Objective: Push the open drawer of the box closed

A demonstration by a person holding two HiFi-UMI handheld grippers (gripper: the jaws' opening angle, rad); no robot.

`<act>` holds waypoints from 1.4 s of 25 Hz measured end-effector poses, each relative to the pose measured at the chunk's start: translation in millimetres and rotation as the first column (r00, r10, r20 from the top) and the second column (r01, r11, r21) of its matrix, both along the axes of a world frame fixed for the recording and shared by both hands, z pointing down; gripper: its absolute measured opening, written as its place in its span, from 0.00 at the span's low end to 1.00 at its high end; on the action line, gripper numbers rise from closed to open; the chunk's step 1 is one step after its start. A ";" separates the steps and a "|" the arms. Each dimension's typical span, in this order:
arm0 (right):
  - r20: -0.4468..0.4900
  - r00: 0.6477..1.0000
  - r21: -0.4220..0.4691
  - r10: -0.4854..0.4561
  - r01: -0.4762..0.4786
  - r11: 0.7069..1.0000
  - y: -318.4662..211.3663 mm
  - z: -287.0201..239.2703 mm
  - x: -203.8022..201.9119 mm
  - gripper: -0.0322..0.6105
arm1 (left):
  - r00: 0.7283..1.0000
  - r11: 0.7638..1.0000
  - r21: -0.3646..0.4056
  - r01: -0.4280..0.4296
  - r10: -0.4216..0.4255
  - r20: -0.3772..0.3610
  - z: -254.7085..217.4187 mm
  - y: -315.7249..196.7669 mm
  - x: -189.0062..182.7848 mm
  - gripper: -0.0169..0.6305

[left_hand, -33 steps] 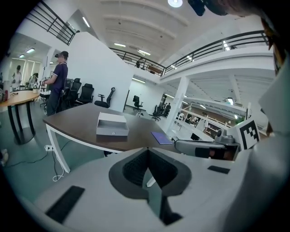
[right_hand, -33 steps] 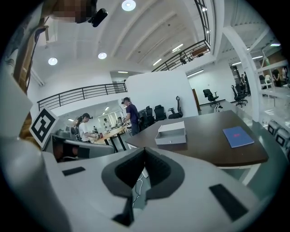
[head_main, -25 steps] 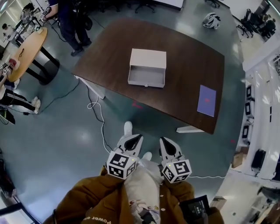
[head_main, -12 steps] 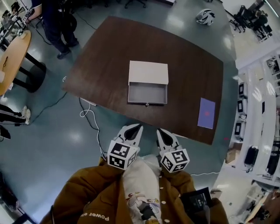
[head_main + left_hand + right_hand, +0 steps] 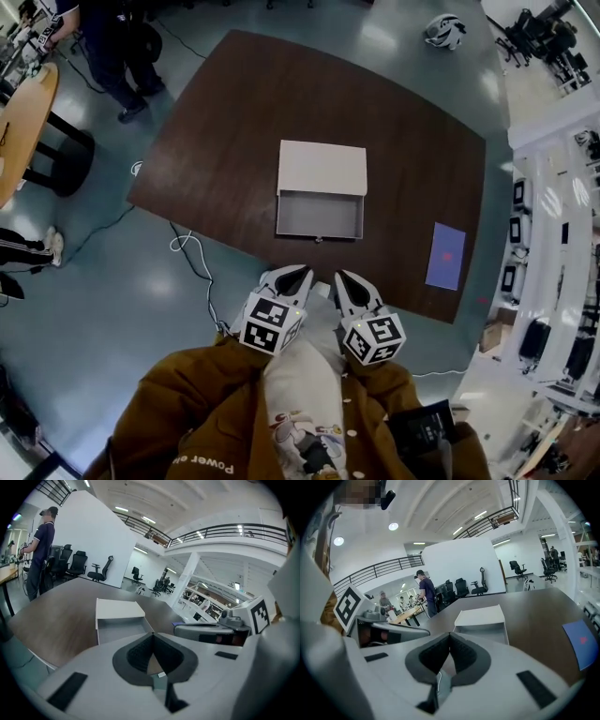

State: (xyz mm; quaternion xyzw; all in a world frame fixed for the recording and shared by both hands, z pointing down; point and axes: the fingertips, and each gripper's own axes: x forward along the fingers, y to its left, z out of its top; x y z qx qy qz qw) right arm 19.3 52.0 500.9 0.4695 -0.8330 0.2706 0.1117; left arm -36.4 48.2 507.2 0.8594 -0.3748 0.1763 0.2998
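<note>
A white box (image 5: 322, 167) lies mid-table on the dark brown table (image 5: 216, 141). Its grey drawer (image 5: 319, 216) is pulled out toward me, with a small knob on its front. Both grippers hover side by side at the table's near edge, short of the drawer front and not touching it. My left gripper (image 5: 302, 273) is shut with nothing in it, and my right gripper (image 5: 341, 278) is shut and empty too. In the left gripper view the drawer (image 5: 123, 629) lies just beyond the meeting tips (image 5: 152, 634). The right gripper view shows the box (image 5: 481, 616) ahead of its tips (image 5: 450, 634).
A purple sheet (image 5: 444, 255) lies near the table's right corner. A person (image 5: 112, 37) stands at the far left beside a round wooden table (image 5: 19, 112). A white cable (image 5: 192, 258) trails on the floor by the table's left edge. White shelving (image 5: 553, 187) lines the right.
I have stepped closer to the table: both grippers moved forward from over the floor to the table's near edge, and the box now sits nearer to them. The jaws stayed shut.
</note>
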 end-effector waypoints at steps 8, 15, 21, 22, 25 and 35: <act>0.016 0.999 -0.030 -0.034 0.034 0.999 -18.7 4.0 20.9 0.06 | 0.995 0.969 -0.228 0.094 -0.087 0.039 62.5 -21.0 20.5 0.18; 0.013 0.999 -0.037 -0.046 0.047 0.998 -23.0 2.7 51.6 0.06 | 0.967 0.949 -0.240 0.204 -0.157 0.199 117.5 -44.4 43.9 0.24; 0.012 0.999 -0.049 -0.048 0.049 0.998 -23.4 6.5 69.1 0.06 | 0.942 0.924 -0.268 0.274 -0.203 0.266 151.4 -53.2 46.8 0.26; 0.012 0.999 -0.051 -0.050 0.050 0.997 -23.1 7.1 70.9 0.06 | 0.939 0.923 -0.263 0.282 -0.209 0.272 154.7 -54.4 47.1 0.26; 0.014 0.998 -0.062 -0.064 0.064 0.996 -22.6 8.7 72.8 0.06 | 0.931 0.922 -0.250 0.295 -0.219 0.291 164.7 -59.6 49.1 0.26; 0.051 0.995 -0.046 -0.091 0.093 0.995 -35.5 24.6 65.5 0.06 | 0.909 0.927 -0.220 0.305 -0.214 0.358 188.5 -74.4 44.4 0.20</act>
